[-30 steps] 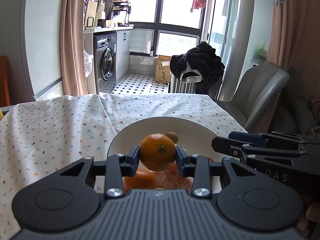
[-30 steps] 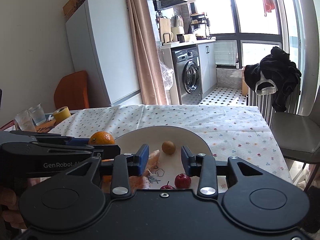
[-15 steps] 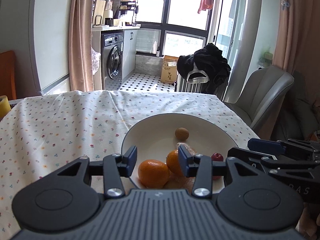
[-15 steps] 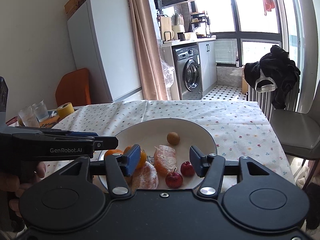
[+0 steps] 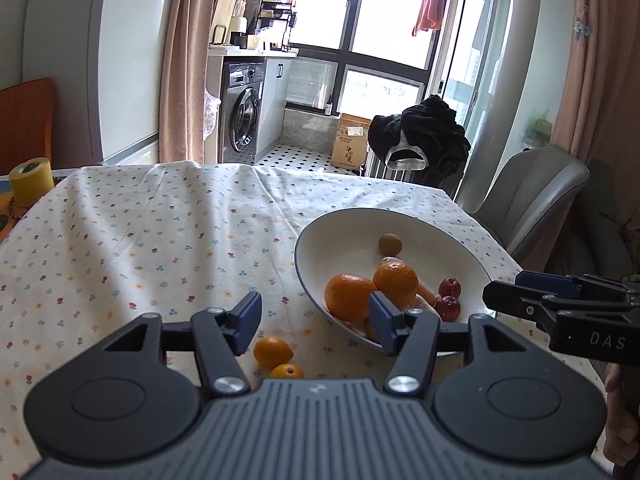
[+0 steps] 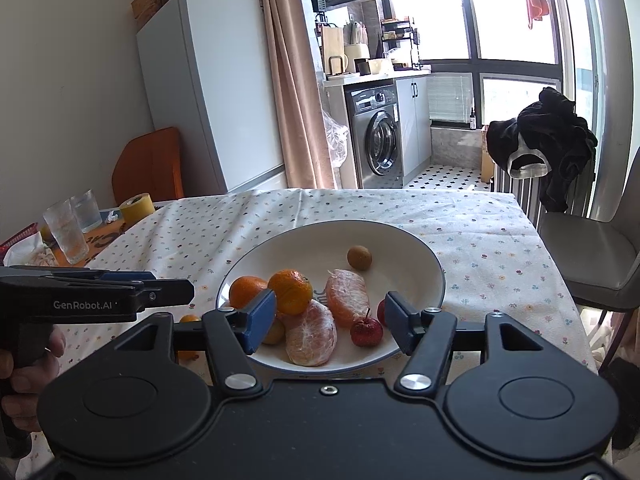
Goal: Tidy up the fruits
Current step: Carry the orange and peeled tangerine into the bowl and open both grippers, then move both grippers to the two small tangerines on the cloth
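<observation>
Having let its orange (image 5: 347, 297) drop into the bowl (image 5: 460, 248), the left gripper (image 5: 314, 320) has pulled back, spread and empty — the right gripper (image 6: 330, 316) gapes too; two small fruits (image 5: 273, 351) remain outside.

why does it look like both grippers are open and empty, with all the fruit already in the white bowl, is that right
Not quite. Both the left gripper and right gripper are open and empty, but the left wrist view shows two small oranges lying on the tablecloth beside the white bowl, not in it.
</observation>
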A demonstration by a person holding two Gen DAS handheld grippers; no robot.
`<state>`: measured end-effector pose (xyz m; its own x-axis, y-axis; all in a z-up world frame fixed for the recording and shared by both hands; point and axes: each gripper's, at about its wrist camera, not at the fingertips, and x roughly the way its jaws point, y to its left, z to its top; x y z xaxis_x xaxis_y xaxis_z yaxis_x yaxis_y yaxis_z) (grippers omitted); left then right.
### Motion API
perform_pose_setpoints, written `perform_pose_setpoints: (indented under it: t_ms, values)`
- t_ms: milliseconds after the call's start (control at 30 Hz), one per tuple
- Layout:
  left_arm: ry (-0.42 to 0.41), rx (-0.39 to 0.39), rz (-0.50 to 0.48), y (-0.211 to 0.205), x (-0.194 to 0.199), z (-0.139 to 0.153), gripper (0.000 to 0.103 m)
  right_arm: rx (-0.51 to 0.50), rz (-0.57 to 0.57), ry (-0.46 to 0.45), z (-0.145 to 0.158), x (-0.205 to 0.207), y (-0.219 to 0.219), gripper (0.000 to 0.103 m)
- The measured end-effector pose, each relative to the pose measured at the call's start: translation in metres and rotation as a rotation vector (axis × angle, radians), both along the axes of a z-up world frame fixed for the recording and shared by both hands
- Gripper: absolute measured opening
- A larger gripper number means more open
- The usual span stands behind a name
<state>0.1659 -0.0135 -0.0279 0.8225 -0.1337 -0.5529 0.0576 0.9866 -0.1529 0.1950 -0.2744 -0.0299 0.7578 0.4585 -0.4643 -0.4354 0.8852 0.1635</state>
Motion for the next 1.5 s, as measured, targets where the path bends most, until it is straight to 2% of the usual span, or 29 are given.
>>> perform_pose_setpoints:
  t_ms: [233,600,867,1100,1333,1500]
  values:
    - [0.005,-0.012,0.016,0.017,-0.015,-0.006,0.065,0.002,0.019,0.008,-0.002,-0.011,0.007,0.063]
    - [0.031,-0.046,0.042,0.038,-0.032,-0.021,0.065,0.012,0.108,0.023,-0.007,-0.025,0.027,0.063]
    - [0.030,-0.063,0.030,0.045,-0.040,-0.027,0.058,-0.011,0.152,0.032,-0.010,-0.031,0.044,0.062]
    - [0.050,-0.078,0.035,0.054,-0.040,-0.036,0.040,-0.029,0.210,0.050,-0.014,-0.031,0.067,0.060]
    - [0.061,-0.067,0.052,0.059,-0.036,-0.038,0.039,-0.049,0.265,0.078,-0.018,-0.021,0.094,0.052]
    - [0.068,-0.048,0.086,0.063,-0.039,-0.037,0.039,-0.049,0.291,0.113,-0.027,-0.010,0.106,0.050]
